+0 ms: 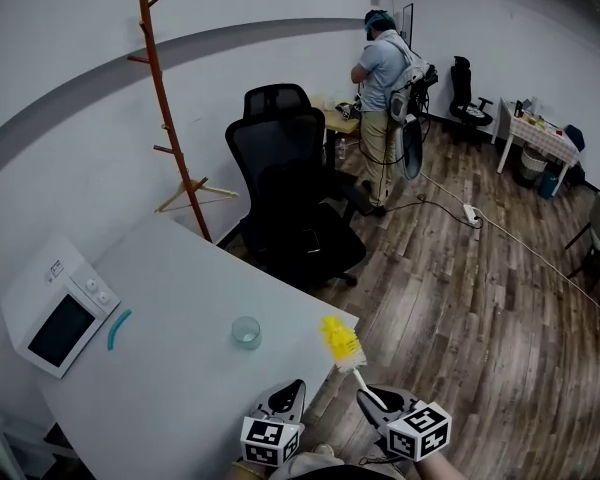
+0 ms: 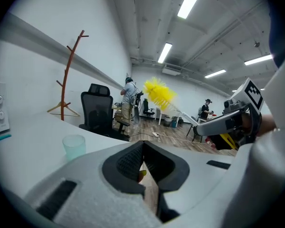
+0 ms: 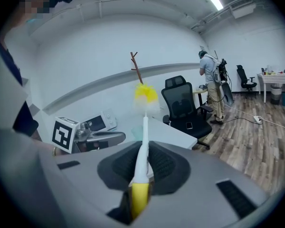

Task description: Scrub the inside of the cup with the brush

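Note:
A small clear, green-tinted cup (image 1: 246, 332) stands upright on the white table (image 1: 170, 388) near its right edge; it also shows in the left gripper view (image 2: 74, 146). My right gripper (image 1: 367, 399) is shut on the white handle of a brush whose yellow bristles (image 1: 340, 340) point up and away, just right of the cup. In the right gripper view the handle runs out between the jaws (image 3: 142, 170) to the bristle head (image 3: 145, 94). My left gripper (image 1: 293, 389) sits at the table's front edge, shut with nothing in it (image 2: 143, 163).
A white microwave (image 1: 60, 318) and a teal item (image 1: 118, 328) sit at the table's left. A black office chair (image 1: 290, 198) stands behind the table beside a wooden coat rack (image 1: 165, 98). A person (image 1: 385, 88) stands at a far desk on the wood floor.

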`<state>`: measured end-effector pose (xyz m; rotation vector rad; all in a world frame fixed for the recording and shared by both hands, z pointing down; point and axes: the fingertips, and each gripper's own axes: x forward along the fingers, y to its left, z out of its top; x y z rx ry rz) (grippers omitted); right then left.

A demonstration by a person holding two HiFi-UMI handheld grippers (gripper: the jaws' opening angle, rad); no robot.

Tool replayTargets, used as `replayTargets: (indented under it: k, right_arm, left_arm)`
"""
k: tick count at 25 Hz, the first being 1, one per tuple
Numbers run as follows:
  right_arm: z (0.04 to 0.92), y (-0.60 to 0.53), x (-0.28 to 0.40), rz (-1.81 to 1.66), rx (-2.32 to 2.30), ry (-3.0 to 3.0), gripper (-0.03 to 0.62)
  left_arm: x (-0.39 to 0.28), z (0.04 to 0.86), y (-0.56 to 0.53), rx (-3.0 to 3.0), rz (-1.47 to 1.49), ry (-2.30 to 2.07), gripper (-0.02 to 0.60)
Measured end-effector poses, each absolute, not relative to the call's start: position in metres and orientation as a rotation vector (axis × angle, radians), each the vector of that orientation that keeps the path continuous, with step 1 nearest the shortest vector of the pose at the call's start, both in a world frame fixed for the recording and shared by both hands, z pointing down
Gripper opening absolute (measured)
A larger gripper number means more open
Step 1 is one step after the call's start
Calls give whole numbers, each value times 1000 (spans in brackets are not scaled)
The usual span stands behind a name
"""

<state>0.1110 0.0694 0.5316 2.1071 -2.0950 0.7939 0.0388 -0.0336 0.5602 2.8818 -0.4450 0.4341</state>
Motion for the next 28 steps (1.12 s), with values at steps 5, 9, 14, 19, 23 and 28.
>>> replayTargets:
  k: [5, 9, 14, 19, 23, 28]
  right_arm:
    - [542, 44, 107, 823, 2018, -2129, 52]
    - [544, 22, 103, 848, 1938, -2173, 52]
    - [544, -14, 101, 821, 1801, -2231, 52]
    - [541, -48, 102, 782, 1670, -2301, 52]
    - [538, -72, 109, 771, 1588, -2346, 52]
    - [540, -93, 122, 774, 1500, -2388, 52]
  left_arm:
    - [14, 573, -62, 2813, 447, -602, 18]
    - [0, 583, -75, 2758, 458, -668, 18]
    - [-13, 590, -97, 2693, 447, -793, 18]
    - [-19, 596, -116, 2629, 443, -903, 18]
    - [-16, 601, -129, 2602, 438, -965, 58]
    - [-11, 619, -149, 2588, 510, -1101, 295]
